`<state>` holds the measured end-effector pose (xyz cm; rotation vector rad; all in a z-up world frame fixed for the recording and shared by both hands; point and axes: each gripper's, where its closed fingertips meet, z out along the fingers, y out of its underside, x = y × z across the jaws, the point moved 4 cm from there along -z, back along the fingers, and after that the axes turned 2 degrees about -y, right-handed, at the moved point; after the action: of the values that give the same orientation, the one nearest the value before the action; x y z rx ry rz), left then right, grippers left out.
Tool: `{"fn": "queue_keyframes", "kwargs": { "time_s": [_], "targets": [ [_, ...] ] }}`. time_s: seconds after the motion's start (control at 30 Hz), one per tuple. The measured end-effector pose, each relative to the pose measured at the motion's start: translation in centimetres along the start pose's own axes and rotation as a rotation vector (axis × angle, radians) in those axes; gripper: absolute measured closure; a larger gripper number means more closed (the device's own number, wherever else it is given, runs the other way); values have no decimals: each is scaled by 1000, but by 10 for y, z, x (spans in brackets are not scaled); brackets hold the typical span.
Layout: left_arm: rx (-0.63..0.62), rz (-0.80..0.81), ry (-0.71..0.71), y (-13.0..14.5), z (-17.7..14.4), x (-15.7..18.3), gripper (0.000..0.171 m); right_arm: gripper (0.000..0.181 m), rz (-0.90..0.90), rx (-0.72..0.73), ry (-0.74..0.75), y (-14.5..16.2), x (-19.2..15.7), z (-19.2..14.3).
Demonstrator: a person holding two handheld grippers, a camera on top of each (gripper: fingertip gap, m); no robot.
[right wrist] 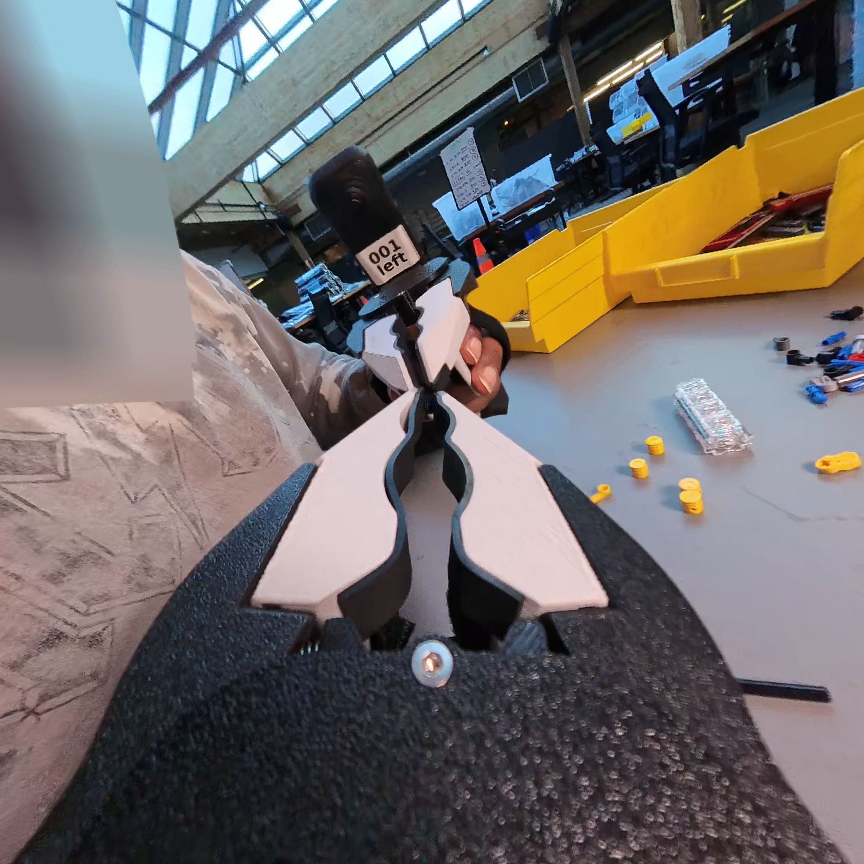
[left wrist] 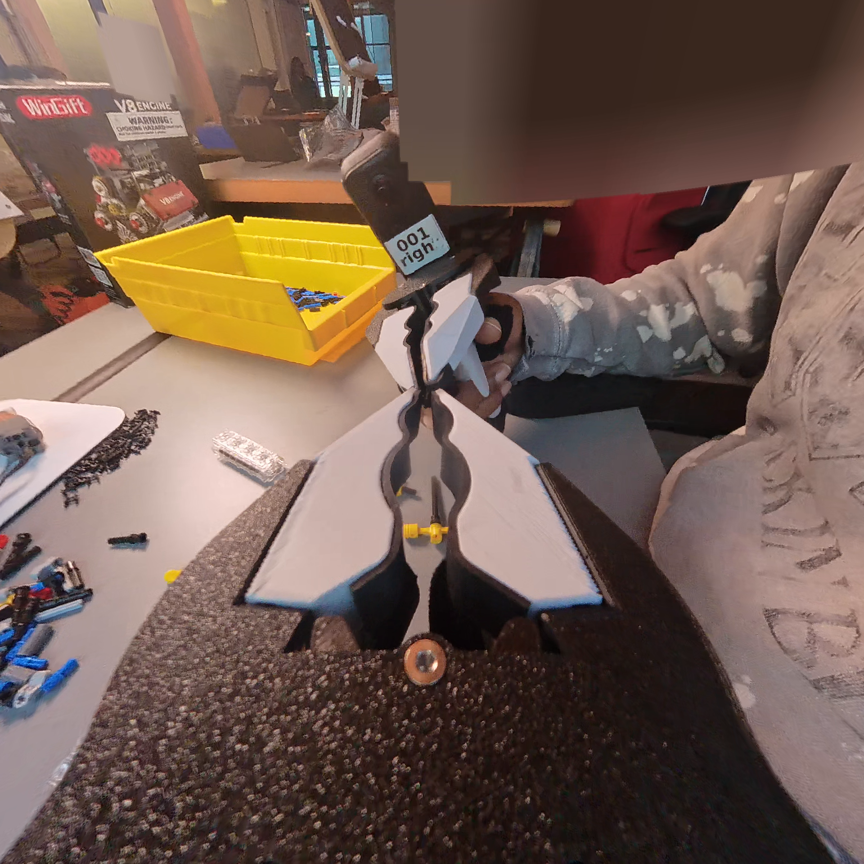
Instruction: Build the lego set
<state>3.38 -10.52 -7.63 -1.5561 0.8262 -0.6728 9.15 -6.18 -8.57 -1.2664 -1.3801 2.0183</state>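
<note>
Above the grey table [left wrist: 196,406], left gripper [left wrist: 424,397] and right gripper [right wrist: 424,397] meet tip to tip, fingers narrowed almost together; whether anything small sits pinched between them cannot be made out. Below lie a yellow connector [left wrist: 425,532] and black rod [left wrist: 436,500].

Large open workshop hall; slanted skylight windows [right wrist: 299,89] along a pale timber ceiling let in daylight. Grey bench [right wrist: 654,584] in foreground. Behind: rows of work tables [right wrist: 523,196], dark office chairs [right wrist: 673,121], an orange traffic cone [right wrist: 484,256] on the floor.
</note>
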Motion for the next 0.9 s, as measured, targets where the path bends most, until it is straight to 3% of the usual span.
{"fn": "queue_keyframes", "kwargs": {
  "time_s": [0.3, 0.57, 0.9],
  "targets": [
    [-1, 162, -31, -12, -2, 4, 167, 179, 271, 114, -153, -3, -1, 3],
    [-23, 204, -31, -13, -1, 6, 160, 179, 327, 160, -210, -8, -3, 1],
    [-16, 218, -56, -17, -1, 7, 167, 178, 351, 163, -231, -6, -5, 3]
  ]
}}
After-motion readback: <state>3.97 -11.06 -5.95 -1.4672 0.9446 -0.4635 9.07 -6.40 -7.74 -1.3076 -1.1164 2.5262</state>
